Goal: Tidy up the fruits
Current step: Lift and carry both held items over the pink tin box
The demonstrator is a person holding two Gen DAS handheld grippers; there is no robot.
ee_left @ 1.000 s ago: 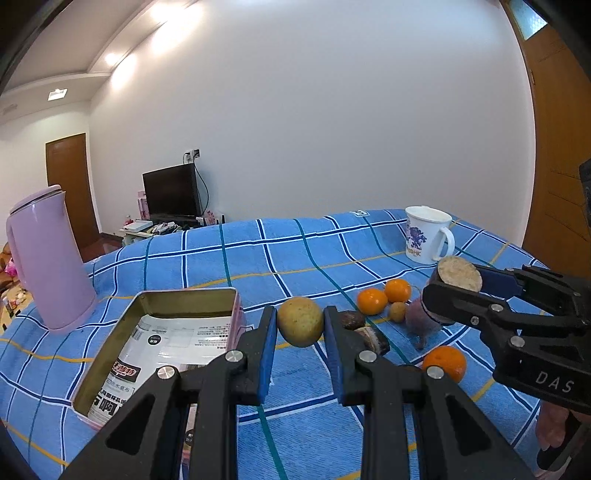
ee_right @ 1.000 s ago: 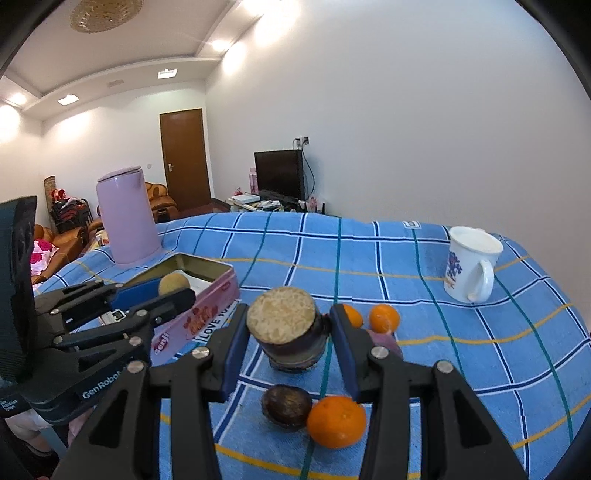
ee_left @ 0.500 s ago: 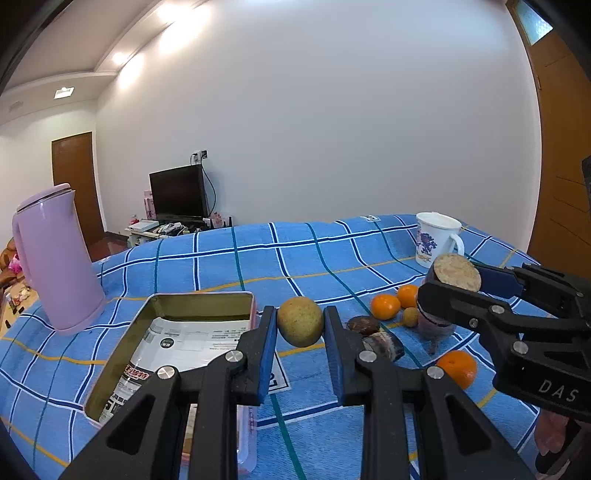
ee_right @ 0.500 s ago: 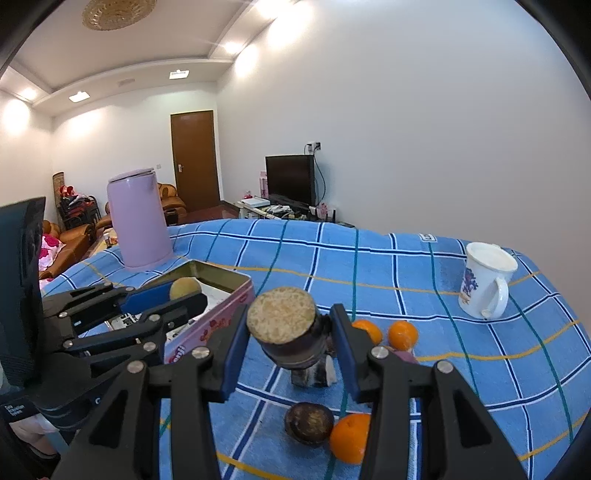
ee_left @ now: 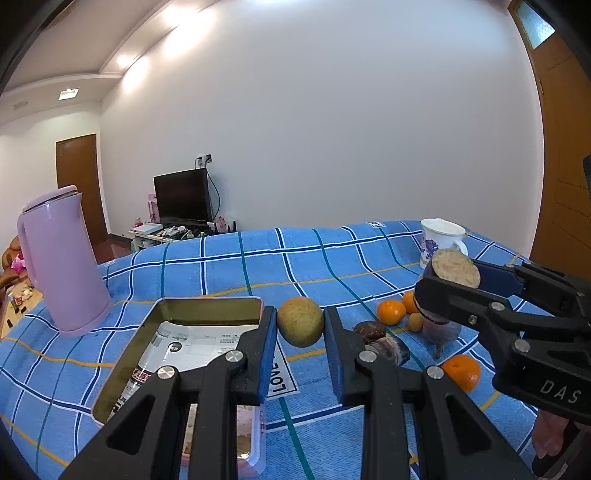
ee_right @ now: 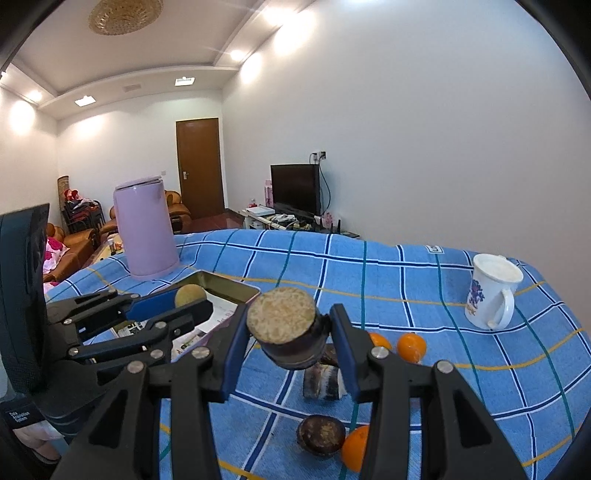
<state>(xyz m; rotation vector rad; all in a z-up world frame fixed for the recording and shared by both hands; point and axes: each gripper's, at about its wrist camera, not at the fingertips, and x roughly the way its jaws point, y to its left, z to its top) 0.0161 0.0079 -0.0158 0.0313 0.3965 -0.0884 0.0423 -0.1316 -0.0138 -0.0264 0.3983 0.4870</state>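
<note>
Here the left tool (ee_left: pixel 300 345) grips a yellow fruit (ee_left: pixel 300 322) by the tin (ee_left: pixel 207 303); the right tool (ee_right: pixel 288 349) grips a cut purple fruit (ee_right: pixel 282 326)

A plain white living room under recessed ceiling lights.

White walls (ee_right: pixel 424 129) rise to a stepped ceiling with spot lights (ee_right: pixel 238 55) and a woven round fixture (ee_right: pixel 125 14). A brown door (ee_right: pixel 199 166) stands at the far end, a dark television (ee_right: pixel 295 190) on a low white stand (ee_right: pixel 266 216) beside it, its cable running up to a wall socket (ee_right: pixel 318 156). Brown sofas (ee_right: pixel 74 243) sit off left; another wooden door (ee_left: pixel 561 155) on the right.
</note>
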